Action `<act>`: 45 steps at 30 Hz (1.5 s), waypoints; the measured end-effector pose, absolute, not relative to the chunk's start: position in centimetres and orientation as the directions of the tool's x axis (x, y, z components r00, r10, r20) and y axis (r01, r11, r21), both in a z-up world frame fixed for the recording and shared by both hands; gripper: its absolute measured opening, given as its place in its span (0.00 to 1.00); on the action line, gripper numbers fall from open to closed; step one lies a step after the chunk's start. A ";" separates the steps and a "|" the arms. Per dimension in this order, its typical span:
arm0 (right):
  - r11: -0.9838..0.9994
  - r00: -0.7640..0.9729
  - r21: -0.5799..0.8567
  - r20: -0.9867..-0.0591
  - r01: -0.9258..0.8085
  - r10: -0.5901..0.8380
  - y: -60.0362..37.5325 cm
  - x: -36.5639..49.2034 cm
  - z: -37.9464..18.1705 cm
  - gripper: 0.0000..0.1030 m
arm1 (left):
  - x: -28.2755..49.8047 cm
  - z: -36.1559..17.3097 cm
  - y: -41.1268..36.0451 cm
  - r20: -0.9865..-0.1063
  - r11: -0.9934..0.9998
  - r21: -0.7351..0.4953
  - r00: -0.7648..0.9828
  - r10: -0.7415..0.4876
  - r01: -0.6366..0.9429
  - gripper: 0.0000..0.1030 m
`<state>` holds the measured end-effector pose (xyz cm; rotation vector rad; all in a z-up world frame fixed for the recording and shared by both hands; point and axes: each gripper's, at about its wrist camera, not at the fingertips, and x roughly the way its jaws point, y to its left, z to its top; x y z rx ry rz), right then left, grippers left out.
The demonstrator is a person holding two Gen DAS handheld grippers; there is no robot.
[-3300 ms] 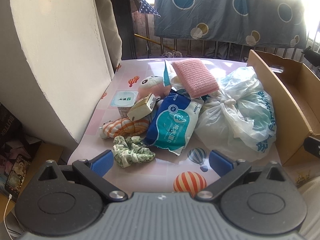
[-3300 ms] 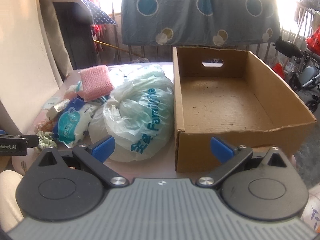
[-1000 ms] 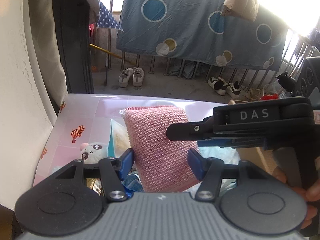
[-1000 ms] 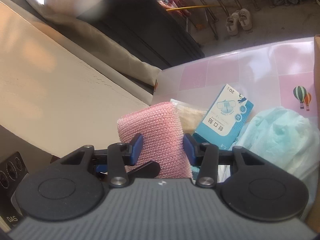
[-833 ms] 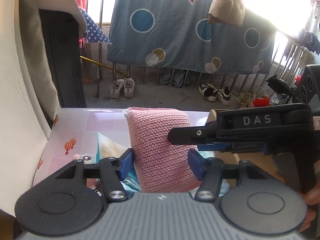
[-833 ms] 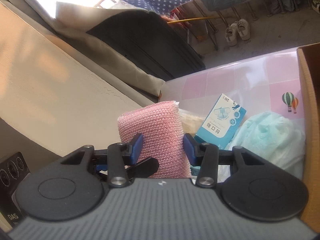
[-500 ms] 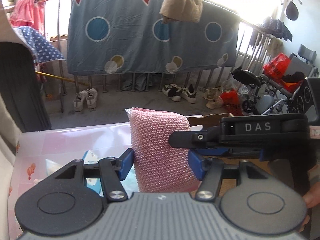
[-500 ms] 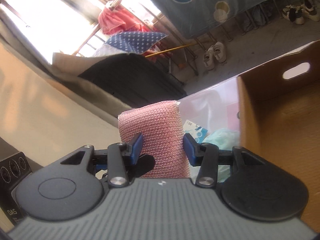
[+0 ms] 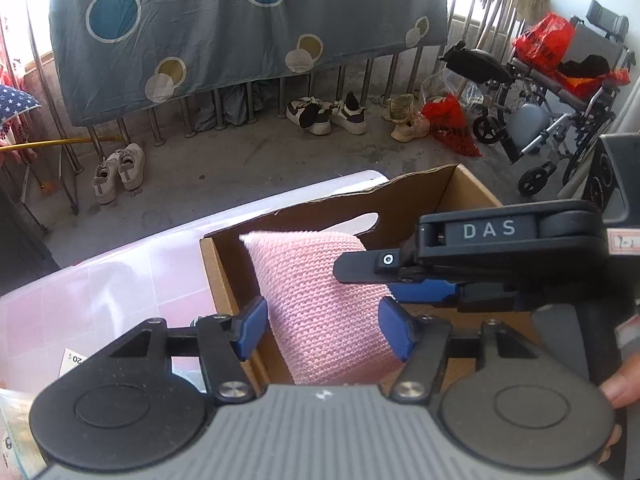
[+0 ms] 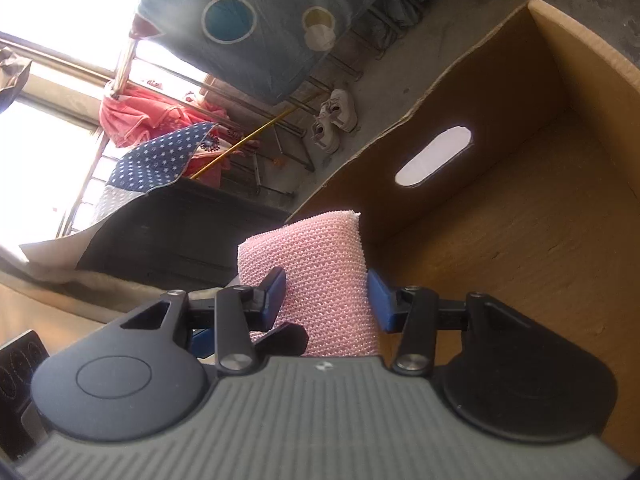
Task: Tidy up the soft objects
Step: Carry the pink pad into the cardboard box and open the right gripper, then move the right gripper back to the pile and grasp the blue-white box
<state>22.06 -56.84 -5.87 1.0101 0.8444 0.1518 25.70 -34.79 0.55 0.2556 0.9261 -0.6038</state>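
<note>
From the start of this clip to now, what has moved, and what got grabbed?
The pink knitted pad left the pile on the table; both the left gripper and right gripper took hold of it and carried it rightward, over the cardboard box. Both grips are unchanged over the last second; the box stayed put.

Both tools (image 9: 322, 322) (image 10: 326, 300) clamped, crossing.

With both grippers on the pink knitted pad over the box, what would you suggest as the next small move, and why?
Probably lower it a little, then let go. The pink pad is clamped by both the left gripper and the right gripper, and it hangs above the open cardboard box, whose bare floor shows beneath it in the right wrist view. A short descent should avoid a drop.
</note>
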 end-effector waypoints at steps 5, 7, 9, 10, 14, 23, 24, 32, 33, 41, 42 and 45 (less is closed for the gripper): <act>0.545 0.638 0.764 -0.618 0.346 0.460 -57.4 24.4 -10.8 0.44 | 26.4 -0.2 -34.6 -0.821 0.818 -0.036 0.450 -0.352 0.574 0.63; 0.550 0.623 0.748 -0.640 0.371 0.451 -57.5 24.8 -12.1 0.44 | 26.4 0.1 -33.8 -0.817 0.819 -0.050 0.449 -0.363 0.572 0.63; 0.552 0.614 0.739 -0.652 0.385 0.444 -57.4 24.7 -12.9 0.44 | 26.3 0.6 -33.5 -0.811 0.821 -0.048 0.457 -0.364 0.570 0.63; 0.554 0.614 0.736 -0.656 0.389 0.439 -57.3 24.6 -13.1 0.44 | 26.1 0.8 -33.1 -0.809 0.821 -0.044 0.463 -0.364 0.569 0.63; 0.593 0.605 0.693 -0.693 0.410 0.391 -57.0 24.8 -13.0 0.44 | 25.3 2.0 -31.6 -0.796 0.830 -0.037 0.486 -0.361 0.557 0.65; 0.675 0.541 0.597 -0.771 0.432 0.336 -55.4 28.5 -15.0 0.42 | 24.1 4.1 -26.9 -0.778 0.864 0.023 0.551 -0.300 0.503 0.68; 0.681 0.543 0.600 -0.767 0.419 0.342 -55.0 28.9 -15.1 0.42 | 24.1 4.2 -26.4 -0.779 0.869 0.028 0.556 -0.290 0.493 0.68; 0.706 0.538 0.607 -0.756 0.364 0.373 -52.0 31.8 -15.8 0.44 | 23.5 3.5 -23.2 -0.777 0.899 0.102 0.598 -0.195 0.426 0.68; 0.710 0.542 0.605 -0.756 0.361 0.368 -52.0 31.6 -15.7 0.44 | 23.3 3.5 -22.8 -0.777 0.901 0.109 0.601 -0.186 0.419 0.68; 0.650 0.609 0.653 -0.711 0.389 0.351 -53.6 29.4 -12.5 0.54 | 21.2 4.1 -19.9 -0.761 0.918 0.100 0.625 -0.178 0.383 0.68; 0.650 0.621 0.657 -0.703 0.381 0.347 -53.7 29.0 -11.5 0.54 | 20.9 4.4 -19.5 -0.756 0.920 0.097 0.629 -0.180 0.381 0.69; 0.655 0.660 0.673 -0.669 0.342 0.343 -54.0 27.1 -8.6 0.55 | 19.9 5.2 -18.1 -0.741 0.923 0.086 0.643 -0.192 0.374 0.70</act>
